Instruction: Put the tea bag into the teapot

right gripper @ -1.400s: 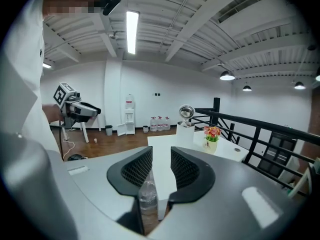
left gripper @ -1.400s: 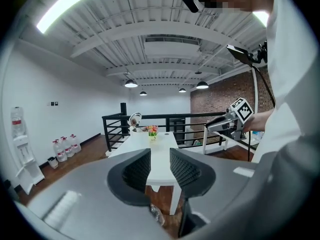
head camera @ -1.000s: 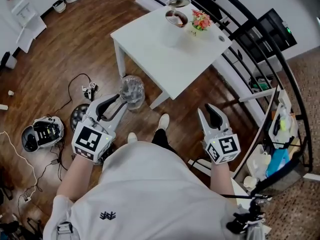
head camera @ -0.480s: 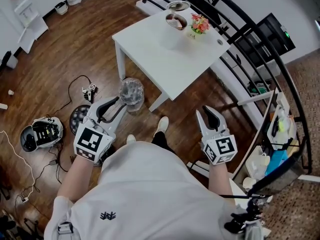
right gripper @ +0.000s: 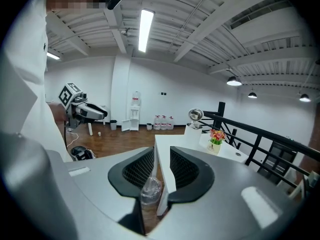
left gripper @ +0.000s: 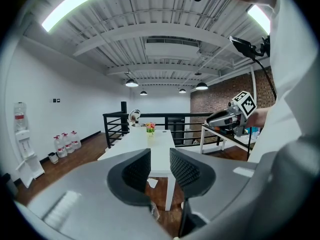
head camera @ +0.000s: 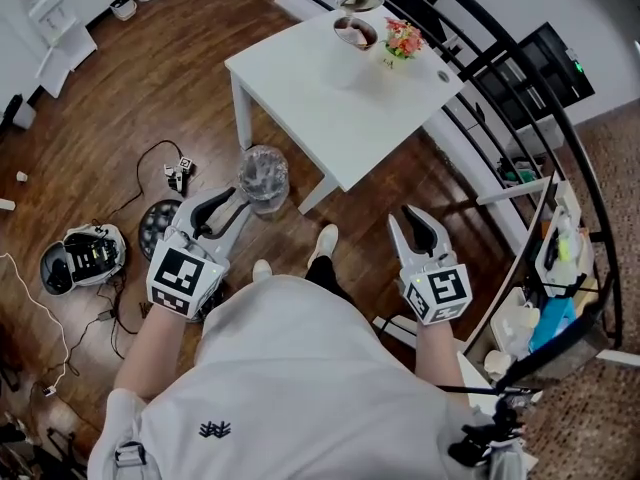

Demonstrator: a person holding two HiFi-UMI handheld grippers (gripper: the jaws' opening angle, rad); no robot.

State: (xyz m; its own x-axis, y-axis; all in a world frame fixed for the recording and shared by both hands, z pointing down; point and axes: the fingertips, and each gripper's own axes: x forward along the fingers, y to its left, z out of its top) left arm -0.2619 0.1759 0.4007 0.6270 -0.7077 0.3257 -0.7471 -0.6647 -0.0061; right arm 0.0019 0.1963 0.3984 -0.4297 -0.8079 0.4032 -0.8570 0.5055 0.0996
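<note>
The teapot (head camera: 352, 32), with a shiny lid (head camera: 358, 4) tipped open, stands at the far end of the white table (head camera: 310, 98); it shows again as the teapot (right gripper: 195, 116) and the teapot (left gripper: 134, 117). No tea bag can be made out at this distance. My left gripper (head camera: 220, 204) and right gripper (head camera: 419, 218) are held at waist height, well short of the table. Both are open with nothing between the jaws, as the left gripper (left gripper: 160, 160) and right gripper (right gripper: 161, 160) views confirm.
A small pot of flowers (head camera: 403, 40) sits next to the teapot. A clear-lined bin (head camera: 263, 176) stands on the wood floor by the table leg. Cables and a round device (head camera: 85, 258) lie at the left. A black railing (head camera: 480, 58) and cluttered shelf (head camera: 558, 258) bound the right.
The view has shifted slightly, and the right gripper has drifted a little to the left. Both grippers' jaws stand as before.
</note>
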